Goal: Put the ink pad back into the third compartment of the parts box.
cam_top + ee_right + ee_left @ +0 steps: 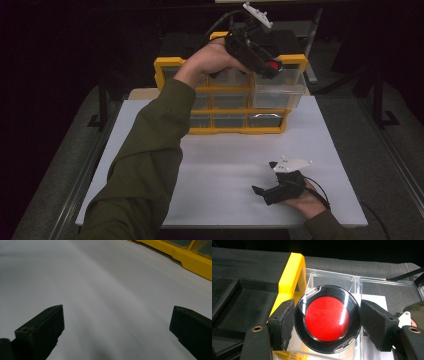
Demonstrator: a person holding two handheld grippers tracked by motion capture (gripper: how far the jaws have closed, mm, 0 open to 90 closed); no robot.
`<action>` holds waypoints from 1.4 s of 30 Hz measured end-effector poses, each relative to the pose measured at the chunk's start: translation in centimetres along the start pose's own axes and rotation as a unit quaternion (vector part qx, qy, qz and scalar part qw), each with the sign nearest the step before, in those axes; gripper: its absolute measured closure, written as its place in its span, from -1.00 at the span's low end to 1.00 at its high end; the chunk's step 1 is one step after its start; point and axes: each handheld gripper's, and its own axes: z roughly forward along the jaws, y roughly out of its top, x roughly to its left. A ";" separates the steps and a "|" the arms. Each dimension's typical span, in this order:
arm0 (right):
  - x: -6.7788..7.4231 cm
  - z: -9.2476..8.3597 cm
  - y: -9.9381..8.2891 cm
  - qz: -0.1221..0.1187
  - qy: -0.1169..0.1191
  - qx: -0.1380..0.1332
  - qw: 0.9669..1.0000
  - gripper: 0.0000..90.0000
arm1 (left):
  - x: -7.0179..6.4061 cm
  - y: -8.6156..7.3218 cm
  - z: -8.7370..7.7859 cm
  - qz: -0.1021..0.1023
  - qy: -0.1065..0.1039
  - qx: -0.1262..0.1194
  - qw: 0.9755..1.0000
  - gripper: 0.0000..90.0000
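A: What's nearest to us?

B: The right claw (265, 190), lying low on the white tabletop (225, 165) by the near edge, held in the person's right hand (307, 202). Its jaws stand wide apart with nothing between them, just bare white surface ahead of it in the right gripper view.

A: And past that?

B: Ahead of that claw, farther up the table, stands a yellow drawer cabinet (227, 130) with clear drawers. In the right gripper view its yellow base (190, 257) sits off to the upper right, well apart from the jaws.

A: Where's the other claw?

B: The left claw (272, 67) is up high over the cabinet's top right corner, at the end of an olive sleeve (150, 150). It is clamped on a round black case with a red centre (327, 318), one pad pressing on each side.

A: What lies right beyond it?

B: A clear drawer (332, 280) pulled out of the cabinet, directly behind and below the case, with the yellow frame (290, 275) just to the left of the jaws.
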 end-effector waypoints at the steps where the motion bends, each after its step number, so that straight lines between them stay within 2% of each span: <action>1: 0.0 0.0 0.0 0.000 0.000 0.000 1.000 -1.00 | 0.1 0.0 0.2 -0.001 0.001 0.000 1.000 -0.34; 7: 0.0 0.0 0.0 0.001 0.001 -0.001 1.000 -1.00 | 0.3 -0.2 1.0 -0.008 0.007 0.003 1.000 -0.36; 10: 0.0 0.0 0.0 0.000 0.001 -0.002 1.000 -1.00 | 0.3 -0.2 0.9 -0.012 0.008 -0.006 1.000 -0.46; 15: 0.0 -0.1 0.0 0.001 0.001 -0.002 1.000 -1.00 | 0.2 -0.3 -0.1 -0.012 0.012 -0.016 1.000 -0.49; 19: 0.0 -0.1 0.0 0.000 0.001 -0.003 1.000 -1.00 | -0.1 -1.1 -1.3 -0.013 0.016 -0.021 1.000 -0.49; 30: -0.2 -0.1 -0.1 0.001 -0.001 -0.001 1.000 -1.00 | -1.8 -5.2 -4.8 -0.015 0.028 -0.027 0.999 -0.51; 42: -0.1 0.1 0.0 -0.004 -0.003 0.001 1.000 -1.00 | -3.8 -10.4 -5.9 -0.033 0.044 -0.021 0.998 -0.60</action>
